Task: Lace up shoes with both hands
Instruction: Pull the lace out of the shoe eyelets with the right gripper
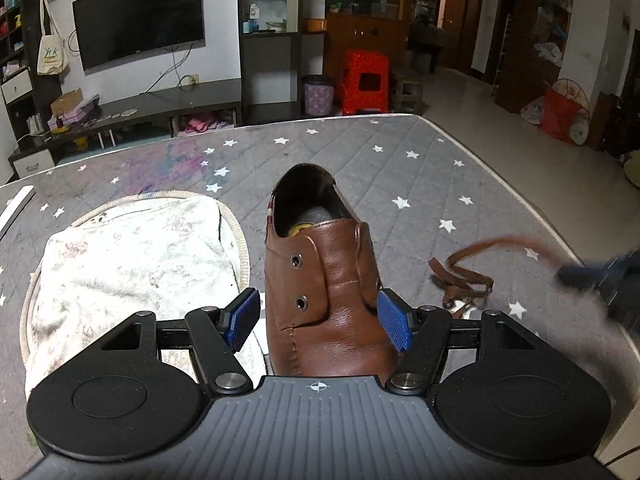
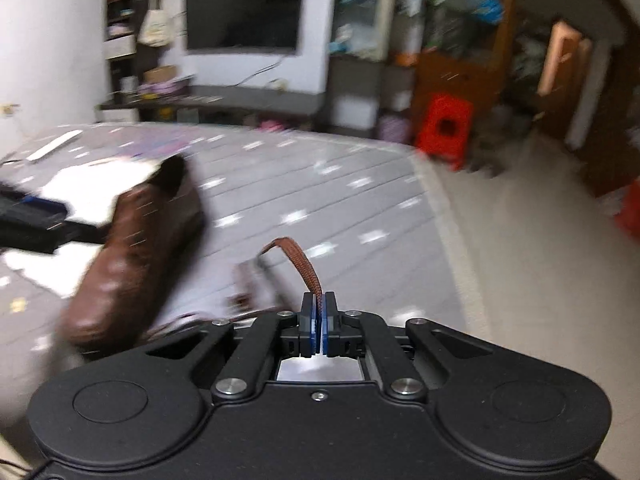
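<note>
Left wrist view: the left hand-held gripper [image 1: 318, 318] straddles the toe end of the brown leather shoe [image 1: 326, 280], which stands on the star-printed mattress [image 1: 400, 160] with its heel pointing far. The blue pads [image 1: 242, 318] sit on either side of the shoe; the right one looks in contact with the leather, while a sliver of gap shows at the left, so I judge the hold loose at best. Two eyelets [image 1: 298, 280] on the shoe's left flap show bare, with no lace through them. The brown shoelace [image 1: 460, 276] lies bunched on the mattress to the right of the shoe, one strand rising in a blur toward the right edge. A pale cushion [image 1: 132, 264] lies just left of the shoe.

Right wrist view: the right hand-held gripper [image 2: 319, 322] is clamped on a flat woven part of the shoelace [image 2: 304, 268], which arches up and away from the pads. Everything else smears with motion, the shoe [image 2: 136, 256] included.

Risks, as I judge them: a fast pull could drag the bunched lace into a snarl or whip it off the near-right mattress edge. If the left pads are not firm, the shoe may tip or skid when the lace is fed. The pinch looks set some way along the lace; a floppy free end would miss the small eyelets.
</note>
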Tool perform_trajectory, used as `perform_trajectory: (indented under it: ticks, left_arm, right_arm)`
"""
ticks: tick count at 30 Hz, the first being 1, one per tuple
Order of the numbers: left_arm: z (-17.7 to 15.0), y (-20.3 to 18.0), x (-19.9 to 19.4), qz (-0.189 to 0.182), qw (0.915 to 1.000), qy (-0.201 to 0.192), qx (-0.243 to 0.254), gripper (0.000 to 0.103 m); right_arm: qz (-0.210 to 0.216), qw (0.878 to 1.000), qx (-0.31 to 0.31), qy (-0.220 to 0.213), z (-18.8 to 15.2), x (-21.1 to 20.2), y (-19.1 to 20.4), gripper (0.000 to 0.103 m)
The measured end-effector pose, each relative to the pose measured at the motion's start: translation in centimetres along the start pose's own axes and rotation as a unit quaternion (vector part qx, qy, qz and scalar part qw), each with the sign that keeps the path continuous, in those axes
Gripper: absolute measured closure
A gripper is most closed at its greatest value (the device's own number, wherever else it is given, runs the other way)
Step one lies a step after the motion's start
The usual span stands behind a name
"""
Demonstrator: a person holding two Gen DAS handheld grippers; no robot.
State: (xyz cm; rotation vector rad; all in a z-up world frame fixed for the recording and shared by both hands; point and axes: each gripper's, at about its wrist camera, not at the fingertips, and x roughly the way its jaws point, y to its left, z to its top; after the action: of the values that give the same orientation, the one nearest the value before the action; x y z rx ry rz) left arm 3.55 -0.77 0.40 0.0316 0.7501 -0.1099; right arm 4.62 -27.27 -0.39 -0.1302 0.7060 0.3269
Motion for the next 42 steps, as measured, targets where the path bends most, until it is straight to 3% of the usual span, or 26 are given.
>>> perform_trajectory:
  ticks: [2,8,14,15,17,23,25,32,37,42]
  left_arm:
    - [-0.1,0.2,0.0,0.003,1.0000,0.001,0.001,0.037]
    - [-0.4,1.5,0.3,0.011,0.9999,0.008,-0.002,0.037]
    - [-0.4,2.5,0.8,0.016,0.9998,0.015,-0.002,0.037]
    - [-0.4,2.7,0.9,0.017,0.9997,0.016,-0.002,0.037]
    - [-0.4,3.0,1.1,0.019,0.9997,0.018,-0.003,0.037]
    - [-0.1,3.5,1.9,0.023,0.9994,0.026,-0.003,0.037]
    - [-0.1,3.5,2.2,0.023,0.9993,0.029,-0.003,0.037]
    - [0.0,3.4,3.0,0.022,0.9991,0.036,-0.003,0.037]
    - [0.1,3.6,3.0,0.019,0.9993,0.031,-0.005,0.037]
    - [0.0,3.6,2.8,0.014,0.9995,0.028,-0.006,0.037]
  right_arm:
    - [0.039,0.999,0.007,0.014,-0.8,1.2,1.7,0.100]
    - [0.080,0.995,-0.052,0.025,-0.3,1.8,3.5,0.100]
    - [0.117,0.986,-0.114,0.035,0.4,2.2,5.2,0.087]
    - [0.123,0.984,-0.125,0.036,0.5,2.3,5.5,0.080]
    - [0.135,0.979,-0.145,0.039,0.7,2.4,6.0,0.080]
    - [0.097,0.956,-0.273,0.038,2.3,4.9,6.1,0.080]
    - [0.087,0.956,-0.275,0.046,3.1,6.7,5.7,0.080]
    - [0.134,0.957,-0.241,0.095,2.2,9.6,4.6,0.080]
    - [0.105,0.942,-0.286,0.140,2.2,8.1,2.9,0.080]
    - [0.141,0.917,-0.347,0.134,3.6,8.7,2.8,0.080]
